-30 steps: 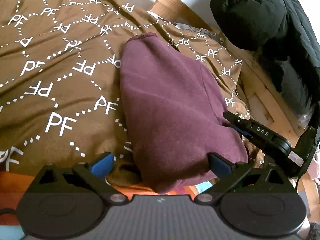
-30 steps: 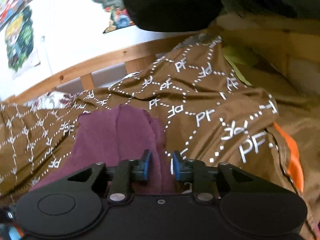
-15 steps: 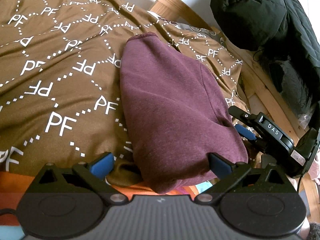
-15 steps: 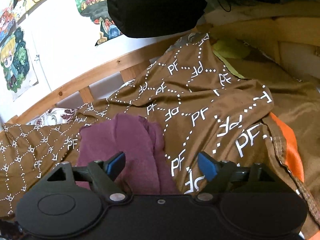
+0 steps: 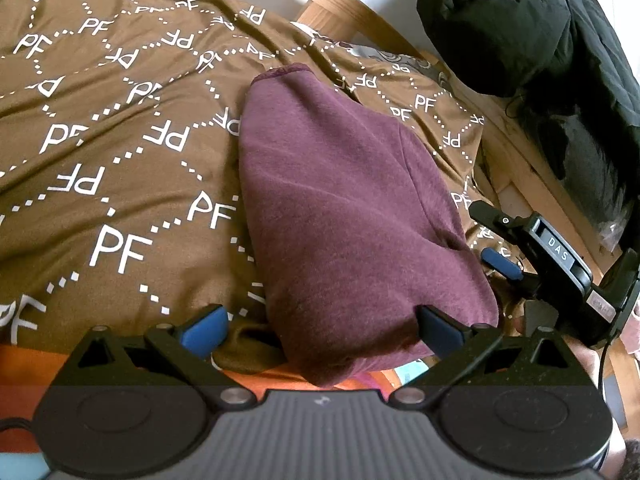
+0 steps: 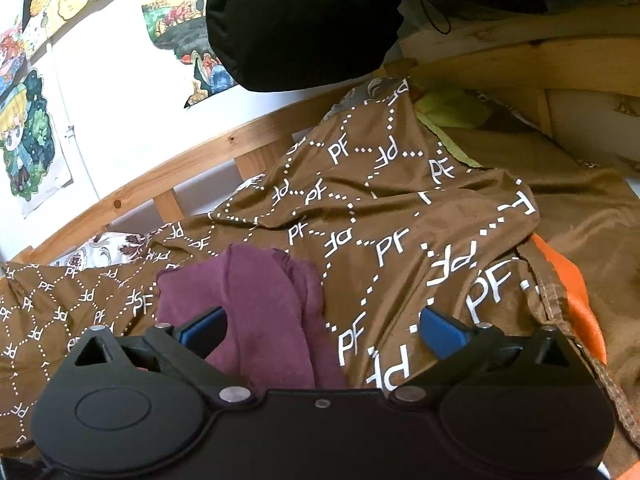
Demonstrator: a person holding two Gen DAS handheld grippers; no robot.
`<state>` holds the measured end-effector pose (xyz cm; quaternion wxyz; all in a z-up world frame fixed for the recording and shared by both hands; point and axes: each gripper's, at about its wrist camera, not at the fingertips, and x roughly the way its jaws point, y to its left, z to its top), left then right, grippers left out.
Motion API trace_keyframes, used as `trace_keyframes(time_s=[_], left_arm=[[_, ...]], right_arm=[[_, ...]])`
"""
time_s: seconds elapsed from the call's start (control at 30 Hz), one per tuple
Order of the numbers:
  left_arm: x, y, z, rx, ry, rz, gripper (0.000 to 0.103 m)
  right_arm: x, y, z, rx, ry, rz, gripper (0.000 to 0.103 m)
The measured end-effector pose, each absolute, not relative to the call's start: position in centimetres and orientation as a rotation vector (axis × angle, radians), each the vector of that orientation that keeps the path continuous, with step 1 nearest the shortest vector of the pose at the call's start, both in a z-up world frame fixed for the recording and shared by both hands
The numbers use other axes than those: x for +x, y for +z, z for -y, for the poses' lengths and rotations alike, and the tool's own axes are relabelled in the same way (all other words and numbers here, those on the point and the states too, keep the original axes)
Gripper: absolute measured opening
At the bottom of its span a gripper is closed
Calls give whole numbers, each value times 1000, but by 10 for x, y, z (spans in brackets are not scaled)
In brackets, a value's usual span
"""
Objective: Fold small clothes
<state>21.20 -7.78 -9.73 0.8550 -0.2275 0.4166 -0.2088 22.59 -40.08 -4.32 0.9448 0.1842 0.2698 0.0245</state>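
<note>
Garment (image 5: 344, 216) looks mostly folded on the blanket (image 5: 100, 140); both grippers (image 5: 320, 330) (image 6: 322, 330) spread wide, holding nothing, maybe one last fold left.

A brown bedspread (image 5: 120, 140) printed with white "PF" letters and dotted diamonds covers the bed. A wooden bed rail (image 6: 192, 160) runs behind it against a white wall (image 6: 120, 92) hung with colourful cartoon drawings (image 6: 24, 136). A black padded jacket (image 5: 520, 24) hangs above the far corner. An orange sheet (image 6: 576, 300) shows under the bedspread's edge.
</note>
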Motion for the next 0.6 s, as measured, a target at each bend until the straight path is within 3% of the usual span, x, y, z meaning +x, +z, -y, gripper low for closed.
trace_keyframes(time_s=[0.33,0.6], left_arm=[[206,-88,69,-505,-415,-795,102],[218,-89,63,-536,-435,-802,102]], right_arm=[[227,-44,403,359,47,-523,102],[242,-43,402,334,129,-500,83]])
